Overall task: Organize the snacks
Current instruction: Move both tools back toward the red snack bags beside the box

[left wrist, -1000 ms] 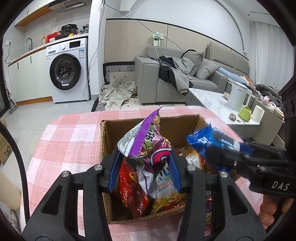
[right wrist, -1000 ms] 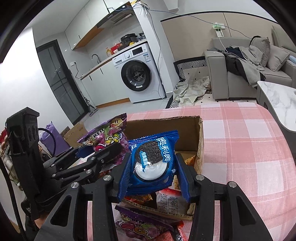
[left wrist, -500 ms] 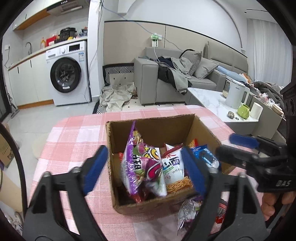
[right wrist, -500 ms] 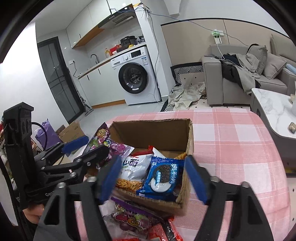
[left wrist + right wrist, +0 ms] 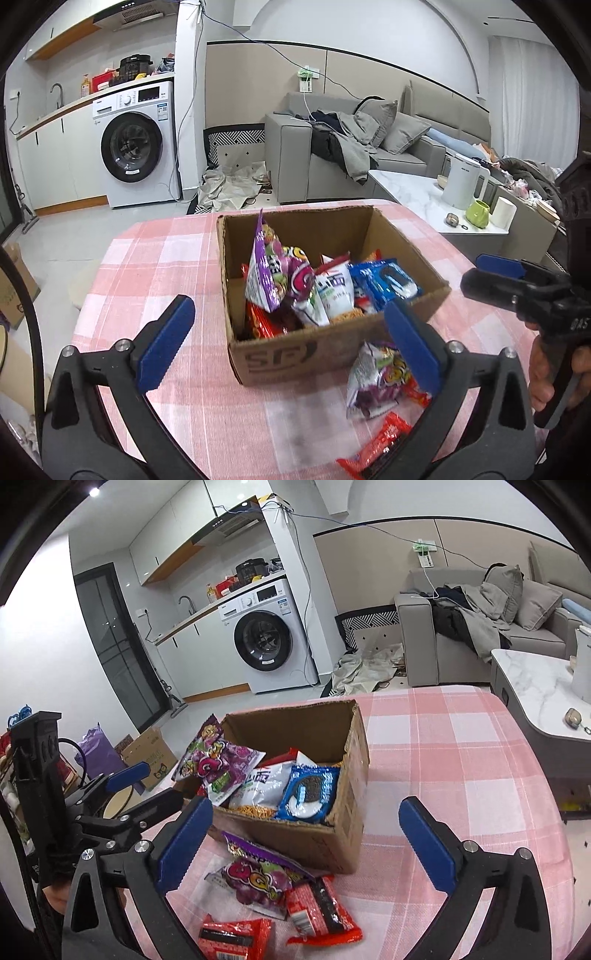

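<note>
A cardboard box (image 5: 332, 350) (image 5: 347, 834) stands on the pink checked table. In it lie a purple candy bag (image 5: 275, 275) (image 5: 214, 762), a white snack bag (image 5: 334, 291) (image 5: 266, 779), a blue Oreo pack (image 5: 388, 282) (image 5: 308, 794) and red packets. In front of the box on the table lie another purple candy bag (image 5: 376, 376) (image 5: 258, 878) and red packets (image 5: 380, 439) (image 5: 321, 912). My left gripper (image 5: 291, 343) is open and empty, near the box's front. My right gripper (image 5: 306, 845) is open and empty above the loose snacks.
The table edge falls off to the floor at left and far side. A marble side table (image 5: 417, 195) with a white kettle (image 5: 461, 181) and green cup stands to the right. A washing machine (image 5: 136, 144) and grey sofa (image 5: 369, 147) lie beyond.
Both grippers opened and let go: the purple bag and the Oreo pack now lie in the box. Both grippers pulled back and up from the box.
</note>
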Motion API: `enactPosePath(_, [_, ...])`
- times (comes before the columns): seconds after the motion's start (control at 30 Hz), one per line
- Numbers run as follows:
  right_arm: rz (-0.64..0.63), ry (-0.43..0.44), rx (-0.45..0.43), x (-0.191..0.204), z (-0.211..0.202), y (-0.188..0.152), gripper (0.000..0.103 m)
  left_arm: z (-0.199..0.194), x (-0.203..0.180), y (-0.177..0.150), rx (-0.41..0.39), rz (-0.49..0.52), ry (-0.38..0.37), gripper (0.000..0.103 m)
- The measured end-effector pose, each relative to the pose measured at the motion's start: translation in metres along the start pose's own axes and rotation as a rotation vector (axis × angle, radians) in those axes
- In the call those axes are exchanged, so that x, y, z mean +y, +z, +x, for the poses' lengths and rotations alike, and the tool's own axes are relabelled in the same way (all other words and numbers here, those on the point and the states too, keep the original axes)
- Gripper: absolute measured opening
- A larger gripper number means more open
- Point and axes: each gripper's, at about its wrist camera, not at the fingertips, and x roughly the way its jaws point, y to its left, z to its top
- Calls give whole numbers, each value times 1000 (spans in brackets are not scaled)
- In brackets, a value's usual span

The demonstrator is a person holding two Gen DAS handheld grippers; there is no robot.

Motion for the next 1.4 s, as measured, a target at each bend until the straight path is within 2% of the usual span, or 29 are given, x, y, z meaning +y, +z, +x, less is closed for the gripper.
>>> enactPosePath(0.23, [5,-4,29,-6,-6,-18,102,-19,-2,-19,18,9,-4,102])
enactPosePath(0.57, [-46,-59,64,-3,-10,-43,103,-38,-6,-40,36,29,5,102])
enactPosePath(1.07, [-72,-77,134,-6,2,-67,103,-34,-16,-61,94,53,4,102])
enactPosePath(1.4, [-123,-87,198,-4,10,-75,103,-26,-37,-74,158,115,-54,102])
